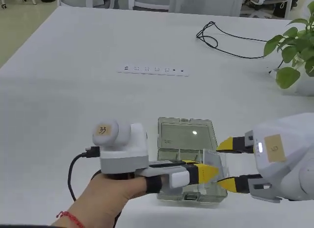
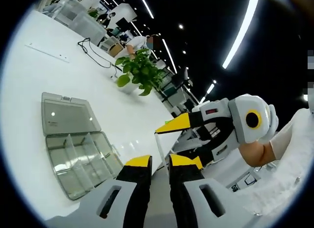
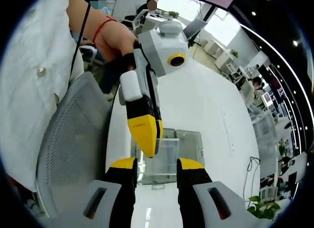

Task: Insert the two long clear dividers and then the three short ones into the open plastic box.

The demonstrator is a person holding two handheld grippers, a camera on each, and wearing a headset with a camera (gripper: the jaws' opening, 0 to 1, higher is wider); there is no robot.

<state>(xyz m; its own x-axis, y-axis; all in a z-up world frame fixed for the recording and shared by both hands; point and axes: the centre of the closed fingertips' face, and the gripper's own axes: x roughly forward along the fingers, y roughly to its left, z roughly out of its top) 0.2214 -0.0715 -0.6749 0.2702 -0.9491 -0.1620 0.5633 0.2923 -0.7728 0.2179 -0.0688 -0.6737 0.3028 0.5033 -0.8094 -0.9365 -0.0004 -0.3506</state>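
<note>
Hand (image 1: 113,189) at lower left, red string on the wrist, grips the left gripper (image 1: 206,171): white and grey plastic body, black cable at the rear, black fingers with yellow tips. Its fingers are narrow, pinched on the upper edge of a clear divider (image 3: 167,157), a thin flat rectangular sheet, glossy and see-through. The divider hangs edge-down over the base of the plastic box (image 1: 186,132); I cannot tell if it touches the base.

The box is smoky clear plastic, rectangular with rounded corners, and lies open on the matte white tabletop (image 1: 59,90) with its lid flat behind the base. In the left gripper view the base holds clear partitions that split it into compartments; the exact count is unclear.

Just right of the box is the right gripper (image 1: 219,163), same white shell and yellow tips. Its fingers are spread wide and hold nothing, one on each side of the divider in the right gripper view.

Farther back, a flat white power strip (image 1: 153,69) lies mid-table. A looped black cable (image 1: 225,41) and a leafy green plant (image 1: 294,46) sit far right.
</note>
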